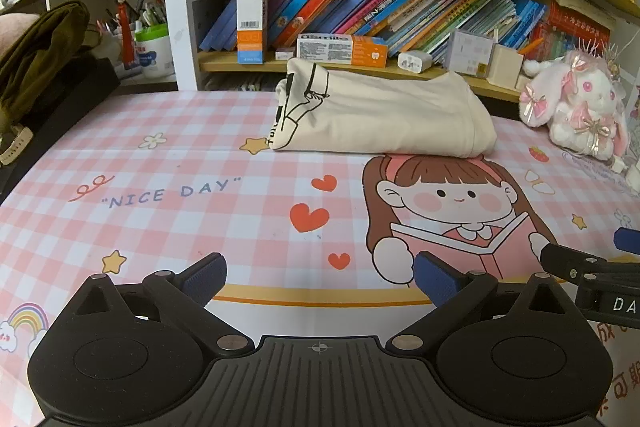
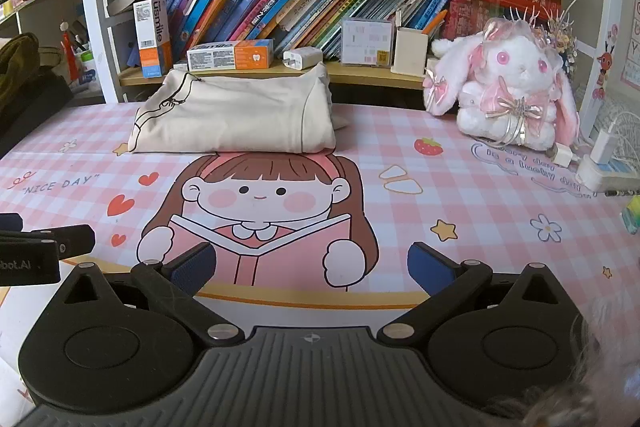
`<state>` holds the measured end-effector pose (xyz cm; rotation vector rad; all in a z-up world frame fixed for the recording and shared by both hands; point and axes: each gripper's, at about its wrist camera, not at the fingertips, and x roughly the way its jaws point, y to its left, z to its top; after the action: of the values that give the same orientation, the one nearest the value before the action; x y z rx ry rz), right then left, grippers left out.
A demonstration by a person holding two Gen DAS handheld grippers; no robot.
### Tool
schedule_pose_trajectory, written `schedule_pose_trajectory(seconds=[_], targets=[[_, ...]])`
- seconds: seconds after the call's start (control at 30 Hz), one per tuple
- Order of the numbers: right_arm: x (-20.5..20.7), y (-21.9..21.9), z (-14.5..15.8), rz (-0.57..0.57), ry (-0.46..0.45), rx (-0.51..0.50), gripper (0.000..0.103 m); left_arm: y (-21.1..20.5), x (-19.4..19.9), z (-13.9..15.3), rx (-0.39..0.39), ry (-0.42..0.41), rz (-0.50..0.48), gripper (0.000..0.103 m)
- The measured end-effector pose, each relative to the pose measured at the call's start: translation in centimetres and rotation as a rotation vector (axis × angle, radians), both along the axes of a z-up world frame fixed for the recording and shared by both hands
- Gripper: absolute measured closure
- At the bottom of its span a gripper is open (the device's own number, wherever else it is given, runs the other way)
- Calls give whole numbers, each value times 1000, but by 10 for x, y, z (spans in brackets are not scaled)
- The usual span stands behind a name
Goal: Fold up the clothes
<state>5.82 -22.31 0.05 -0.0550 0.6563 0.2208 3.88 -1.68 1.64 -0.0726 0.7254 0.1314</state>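
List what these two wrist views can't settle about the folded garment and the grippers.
- Cream garment: underside and inner layers hidden by its own folds, both views; what kind of garment unclear.
- Its black print: only partly visible, wrapped round the fold.
- Right gripper, left gripper: both open, empty; the hands holding them out of frame.

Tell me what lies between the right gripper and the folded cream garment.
Nothing stands there: only the bare pink checked table cover, printed with a cartoon girl reading, runs from the open right gripper to the folded cream garment. The right wrist view shows it.
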Motion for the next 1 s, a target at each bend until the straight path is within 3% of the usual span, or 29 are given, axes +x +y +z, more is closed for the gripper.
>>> schedule_pose_trajectory(seconds=[1.0], targets=[[6,2,-6,1,30,-9,0,1,5,-7,-1,24,-5,1]])
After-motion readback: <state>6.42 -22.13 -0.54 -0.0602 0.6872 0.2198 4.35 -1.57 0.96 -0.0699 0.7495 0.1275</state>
